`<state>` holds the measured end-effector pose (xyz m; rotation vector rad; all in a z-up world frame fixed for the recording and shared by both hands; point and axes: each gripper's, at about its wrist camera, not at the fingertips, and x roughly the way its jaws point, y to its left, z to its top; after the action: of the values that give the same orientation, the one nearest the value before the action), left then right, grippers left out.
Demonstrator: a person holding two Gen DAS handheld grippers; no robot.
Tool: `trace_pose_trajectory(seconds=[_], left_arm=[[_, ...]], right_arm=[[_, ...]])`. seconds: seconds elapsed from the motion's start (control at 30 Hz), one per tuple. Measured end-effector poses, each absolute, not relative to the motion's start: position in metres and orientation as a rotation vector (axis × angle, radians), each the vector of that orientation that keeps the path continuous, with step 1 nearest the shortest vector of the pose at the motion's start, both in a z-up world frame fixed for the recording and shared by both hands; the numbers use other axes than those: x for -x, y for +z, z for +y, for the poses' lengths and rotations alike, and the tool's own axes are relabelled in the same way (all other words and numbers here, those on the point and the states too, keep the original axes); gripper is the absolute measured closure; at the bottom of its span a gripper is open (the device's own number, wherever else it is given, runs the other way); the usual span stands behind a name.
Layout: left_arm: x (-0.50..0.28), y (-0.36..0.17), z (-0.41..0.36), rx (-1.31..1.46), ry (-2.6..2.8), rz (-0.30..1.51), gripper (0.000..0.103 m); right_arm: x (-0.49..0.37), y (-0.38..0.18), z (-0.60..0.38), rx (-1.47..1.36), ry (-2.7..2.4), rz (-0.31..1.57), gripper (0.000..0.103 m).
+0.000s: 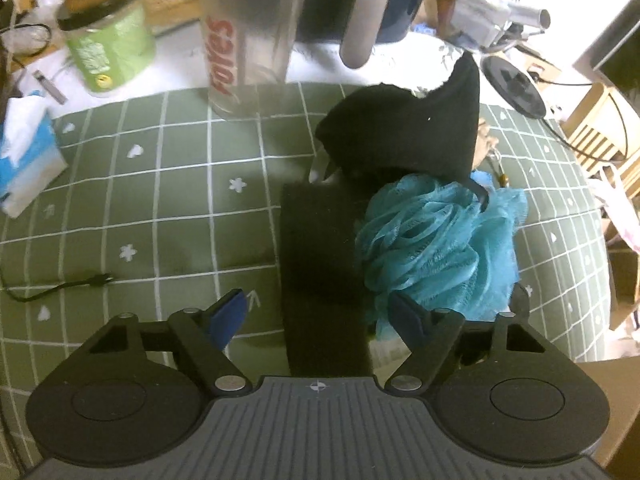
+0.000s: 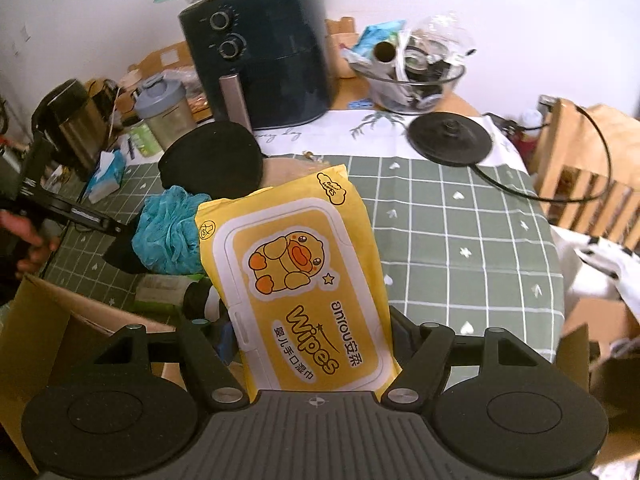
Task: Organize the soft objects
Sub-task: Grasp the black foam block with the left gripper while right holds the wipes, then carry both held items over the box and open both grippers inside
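In the left wrist view a black oblong pad (image 1: 320,264) lies on the green checked cloth (image 1: 160,200). A blue mesh bath puff (image 1: 436,244) touches its right side, and a black cloth piece (image 1: 404,132) stands behind them. My left gripper (image 1: 320,316) hangs open over the pad's near end; its blue pads (image 1: 230,316) stand clear of the pad's sides. In the right wrist view my right gripper (image 2: 316,340) is shut on a yellow wipes pack (image 2: 296,276), held above the table. The puff (image 2: 168,236) and black cloth (image 2: 212,164) show left of it.
A shaker bottle (image 1: 248,40), green tub (image 1: 108,48) and tissue pack (image 1: 24,168) stand behind the left gripper. An air fryer (image 2: 260,60), glass bowl (image 2: 412,80) and kettle base (image 2: 450,140) line the back. A cardboard box (image 2: 36,320) sits near left, a wooden chair (image 2: 588,168) at right.
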<state>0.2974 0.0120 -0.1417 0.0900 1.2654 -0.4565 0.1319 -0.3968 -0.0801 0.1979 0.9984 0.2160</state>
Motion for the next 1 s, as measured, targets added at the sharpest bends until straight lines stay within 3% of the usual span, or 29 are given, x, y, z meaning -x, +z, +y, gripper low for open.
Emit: trace_pose_trajectory(seconds=[0.07, 0.1, 0.23, 0.5, 1.0], left_arm=[[-0.302, -0.149, 0.007, -0.109, -0.461, 1.282, 0.031], [-0.305, -0.153, 0.005, -0.12, -0.461, 1.291, 0.041], [-0.312, -0.167, 0.001, -0.144, -0.446, 1.35, 0.061], [-0.306, -0.153, 0.006, -0.151, -0.437, 1.313, 0.062], [-0.26, -0.075, 0.033, -0.032, -0.384, 1.141, 0.062]], right_arm=[[-0.125, -0.078, -0.397, -0.203, 0.197, 0.999, 0.03], [-0.123, -0.076, -0.397, -0.203, 0.187, 1.0, 0.03], [-0.11, -0.07, -0.397, -0.21, 0.155, 0.997, 0.03], [-0.096, -0.058, -0.402, -0.245, 0.094, 0.982, 0.03], [-0.105, -0.03, -0.407, -0.36, 0.218, 0.921, 0.03]])
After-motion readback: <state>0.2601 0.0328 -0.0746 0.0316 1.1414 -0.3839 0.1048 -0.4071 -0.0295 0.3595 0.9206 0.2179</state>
